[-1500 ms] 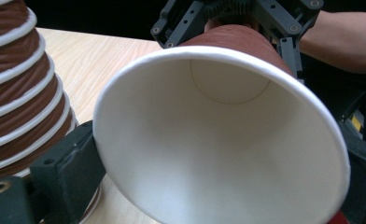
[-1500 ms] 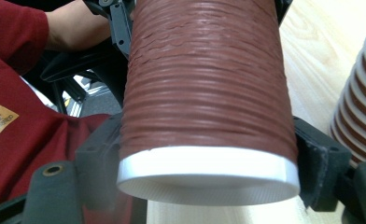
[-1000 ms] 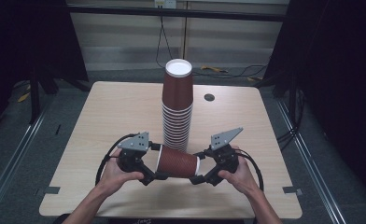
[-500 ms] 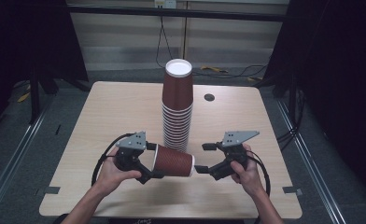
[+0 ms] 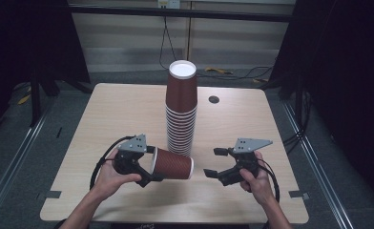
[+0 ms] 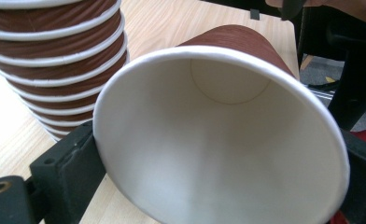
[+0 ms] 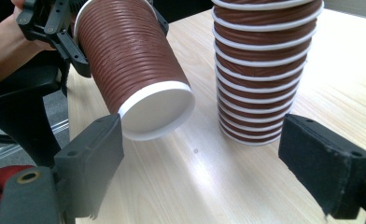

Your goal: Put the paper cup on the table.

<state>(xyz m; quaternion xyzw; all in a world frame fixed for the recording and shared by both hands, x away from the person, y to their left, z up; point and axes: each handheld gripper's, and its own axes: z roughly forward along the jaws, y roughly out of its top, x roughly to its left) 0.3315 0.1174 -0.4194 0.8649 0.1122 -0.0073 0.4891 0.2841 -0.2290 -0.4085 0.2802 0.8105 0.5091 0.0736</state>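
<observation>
Cup (image 5: 171, 163) clamped between left gripper (image 5: 149, 171) jaws

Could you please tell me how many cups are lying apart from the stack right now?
1: the single cup held sideways in the left tongs, beside the upside-down stack.

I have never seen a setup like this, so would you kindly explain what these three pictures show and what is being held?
A person sits at a wooden table with a hand-held gripper in each hand, each a tool with two black jaws. One picture looks down from above; the other two come from cameras mounted on the grippers, looking along their jaws. On the table stands a tall stack of brown paper cups, upside down. The left hand-held gripper clamps a single brown cup by its rim, held sideways. The right hand-held gripper is open and empty, facing the cup's base.
</observation>
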